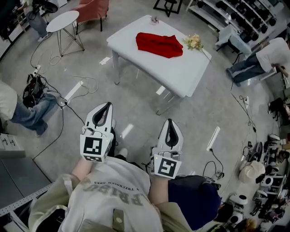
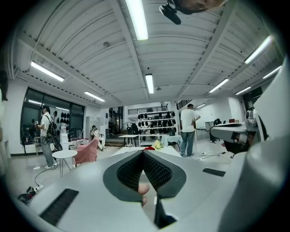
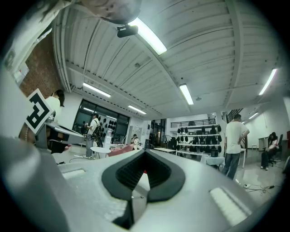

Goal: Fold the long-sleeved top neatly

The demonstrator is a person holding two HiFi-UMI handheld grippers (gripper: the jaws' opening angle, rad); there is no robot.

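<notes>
Upside-down print on the person's shirt (image 1: pixel 118 189), unreadable.

Busy room around a white table (image 1: pixel 190 74)
Flower bunch (image 1: pixel 194 42) near its far right edge; round side table (image 1: pixel 62 21) beside pink armchair (image 1: pixel 93 9), far left; cables (image 1: pixel 86 81) across the floor.
</notes>
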